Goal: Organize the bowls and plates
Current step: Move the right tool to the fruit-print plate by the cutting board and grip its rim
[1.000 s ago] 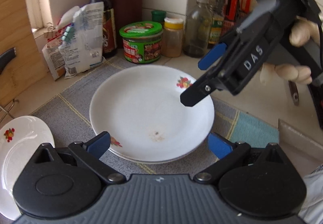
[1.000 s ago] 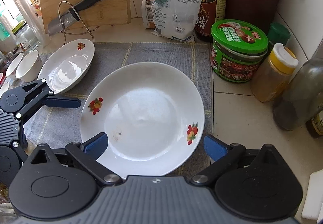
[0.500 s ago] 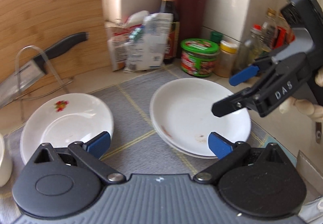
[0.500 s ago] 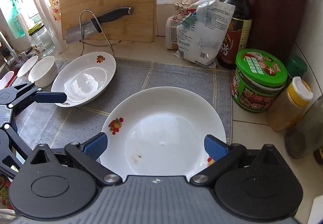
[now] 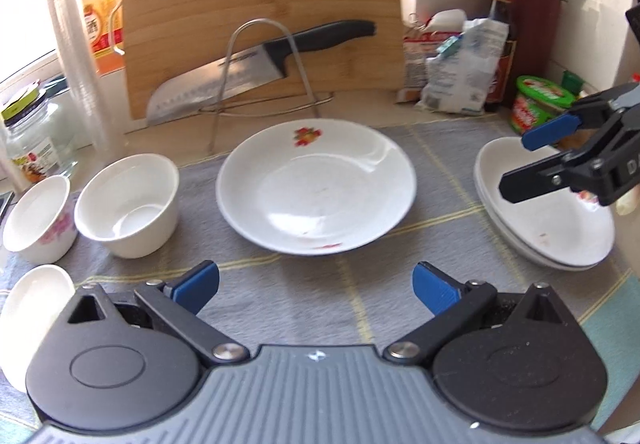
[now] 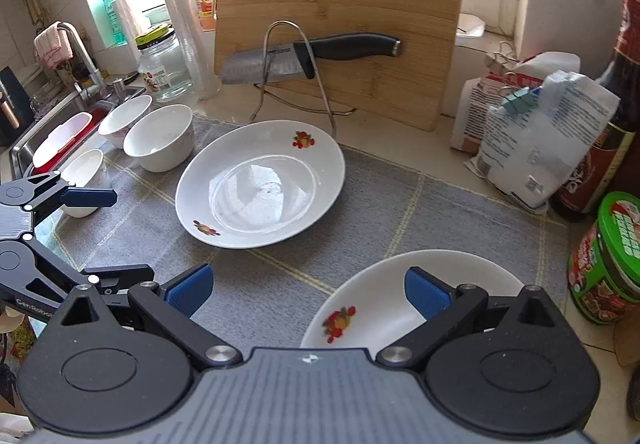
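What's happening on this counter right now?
A person is sorting dishes on a grey mat with two tools. Both are open and empty. The left hand-held gripper faces a single plate, with three bowls to its left. The right hand-held gripper hangs over a stack of plates at the mat's right end. The single plate is not yet on that stack.

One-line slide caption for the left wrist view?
Open left claw faces a white flower-printed plate on a grey mat, two white bowls beside it.
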The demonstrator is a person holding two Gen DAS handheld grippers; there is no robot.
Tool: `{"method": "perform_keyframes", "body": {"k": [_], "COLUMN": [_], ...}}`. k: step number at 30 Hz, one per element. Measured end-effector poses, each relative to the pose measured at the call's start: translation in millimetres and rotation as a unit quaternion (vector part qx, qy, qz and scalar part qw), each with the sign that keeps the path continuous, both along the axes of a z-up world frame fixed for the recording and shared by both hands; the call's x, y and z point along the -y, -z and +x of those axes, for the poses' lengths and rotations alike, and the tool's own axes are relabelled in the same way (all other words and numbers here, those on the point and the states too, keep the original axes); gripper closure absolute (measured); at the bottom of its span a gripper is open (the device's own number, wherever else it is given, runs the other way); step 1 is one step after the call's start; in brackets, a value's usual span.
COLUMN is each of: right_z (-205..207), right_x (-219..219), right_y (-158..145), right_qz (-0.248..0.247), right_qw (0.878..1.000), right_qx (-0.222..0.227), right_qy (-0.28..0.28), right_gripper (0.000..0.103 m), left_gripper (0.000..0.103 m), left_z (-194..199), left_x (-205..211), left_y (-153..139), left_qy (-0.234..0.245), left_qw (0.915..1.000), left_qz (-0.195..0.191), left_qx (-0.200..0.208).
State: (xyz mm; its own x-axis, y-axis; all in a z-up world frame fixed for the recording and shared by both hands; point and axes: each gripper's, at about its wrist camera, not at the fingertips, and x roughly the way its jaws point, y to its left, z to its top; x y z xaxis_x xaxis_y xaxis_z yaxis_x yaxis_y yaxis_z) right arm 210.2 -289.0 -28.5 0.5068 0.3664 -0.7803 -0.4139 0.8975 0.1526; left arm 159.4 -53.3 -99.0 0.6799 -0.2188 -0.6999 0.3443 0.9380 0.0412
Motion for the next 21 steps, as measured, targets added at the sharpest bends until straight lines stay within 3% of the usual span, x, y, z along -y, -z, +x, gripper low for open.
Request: {"method": "perform_keyframes", "body": {"k": [9,21], "right_z": [2,15], "right_x": [-38,-53], "right_y": [-1,5], "right_qz": [-0.036,-0.062], "right_qw": [0.999,0.996], "right_qx": [-0.014,-0.027], "right_qy": [0.023,0.054], "right_gripper": [0.0,0.0], "left_gripper": [0.001,0.001], "left_z": [24,58], "left_x": [-17,-14], "left_y": [33,65], "left_qy": [0.035,0.094], "left_qw": [0.9993,0.9954], "left_qz": [-0.002,-0.009], "left_qx": [-0.015,-0.013]}}
